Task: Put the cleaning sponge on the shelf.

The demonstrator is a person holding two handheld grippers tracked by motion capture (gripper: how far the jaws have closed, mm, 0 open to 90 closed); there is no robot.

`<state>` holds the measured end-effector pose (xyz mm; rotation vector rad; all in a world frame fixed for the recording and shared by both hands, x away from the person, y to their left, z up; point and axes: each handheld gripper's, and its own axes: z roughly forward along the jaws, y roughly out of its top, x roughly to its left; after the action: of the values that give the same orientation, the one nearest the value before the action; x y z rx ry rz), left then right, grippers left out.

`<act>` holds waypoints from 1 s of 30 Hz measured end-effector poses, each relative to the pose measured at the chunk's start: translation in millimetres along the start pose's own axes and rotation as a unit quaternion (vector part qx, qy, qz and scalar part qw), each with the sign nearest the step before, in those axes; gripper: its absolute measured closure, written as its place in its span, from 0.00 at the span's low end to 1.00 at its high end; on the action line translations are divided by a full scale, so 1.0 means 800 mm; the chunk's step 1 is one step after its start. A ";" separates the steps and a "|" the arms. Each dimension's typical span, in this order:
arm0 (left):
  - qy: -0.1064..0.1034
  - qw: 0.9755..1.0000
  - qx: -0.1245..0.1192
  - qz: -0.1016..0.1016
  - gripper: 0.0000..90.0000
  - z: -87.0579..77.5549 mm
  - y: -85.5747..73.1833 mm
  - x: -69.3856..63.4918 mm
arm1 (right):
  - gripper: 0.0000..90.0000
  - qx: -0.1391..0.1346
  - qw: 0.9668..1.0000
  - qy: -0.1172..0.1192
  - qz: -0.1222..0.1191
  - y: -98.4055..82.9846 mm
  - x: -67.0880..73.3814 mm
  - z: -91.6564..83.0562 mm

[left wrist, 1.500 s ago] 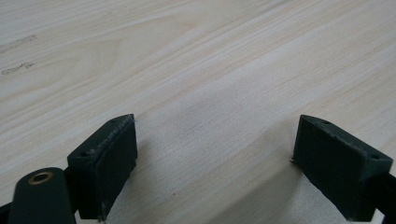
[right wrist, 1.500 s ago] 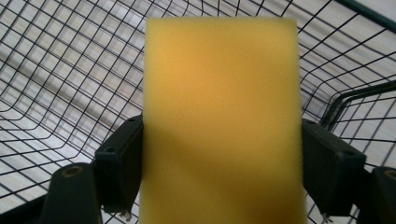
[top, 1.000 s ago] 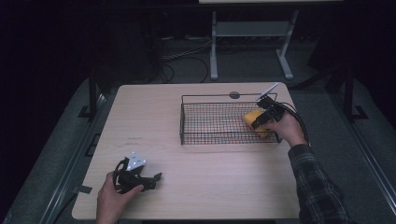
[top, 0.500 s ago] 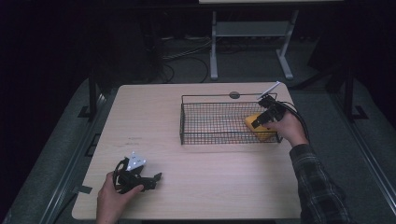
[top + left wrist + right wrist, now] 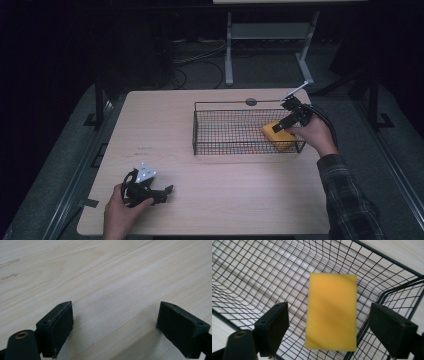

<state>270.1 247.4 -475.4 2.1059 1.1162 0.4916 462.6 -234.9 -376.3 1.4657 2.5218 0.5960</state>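
A yellow sponge (image 5: 276, 135) (image 5: 332, 312) is in the right end of a black wire basket (image 5: 225, 103) (image 5: 249, 277) on the table. My right gripper (image 5: 281, 127) (image 5: 329, 332) hovers just above it, open, with its jaws wide on either side of the sponge and not touching it. Near the table's front left corner, my left gripper (image 5: 163, 192) (image 5: 115, 330) rests low over bare wood, open with nothing between its jaws.
The light wooden table (image 5: 210, 200) has a round grommet (image 5: 251, 102) behind the basket. A white frame stand (image 5: 265, 35) and cables lie on the dark floor beyond the far edge.
The sponge sits slightly lower in the basket's right end than a second ago. The right hand has barely shifted, and the left gripper has not moved.
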 end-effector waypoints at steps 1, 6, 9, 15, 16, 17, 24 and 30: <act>0.000 1.000 0.000 0.000 0.14 0.000 0.000 0.000 | 0.18 -0.003 1.000 -0.001 0.000 -0.001 0.001 -0.003; 0.000 1.000 0.000 0.000 0.14 0.000 0.000 0.000 | 0.15 -0.012 1.000 0.002 -0.005 -0.007 0.007 -0.013; 0.000 1.000 0.000 0.000 0.14 0.000 0.000 0.000 | 0.15 -0.017 1.000 0.006 -0.007 -0.012 0.010 -0.018; 0.000 1.000 0.000 0.000 0.14 0.000 0.000 0.000 | 0.15 -0.029 0.999 0.009 -0.011 -0.030 0.016 -0.029; 0.000 1.000 0.000 0.001 0.14 0.000 0.000 0.000 | 0.15 -0.034 0.999 0.010 -0.012 -0.033 0.017 -0.031; 0.000 1.000 0.000 0.000 0.14 0.000 0.000 0.000 | 0.15 -0.035 0.999 0.011 -0.013 -0.035 0.018 -0.033; 0.000 1.000 0.000 0.000 0.14 0.000 0.000 0.000 | 0.15 -0.063 0.997 0.022 -0.026 -0.054 0.028 -0.050; 0.000 1.000 0.000 0.000 0.14 0.000 0.000 0.000 | 0.15 -0.073 0.996 0.024 -0.036 -0.070 0.039 -0.059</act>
<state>270.1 247.4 -475.4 2.1057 1.1162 0.4923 386.6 -245.1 -354.8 1.3189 2.4948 0.7949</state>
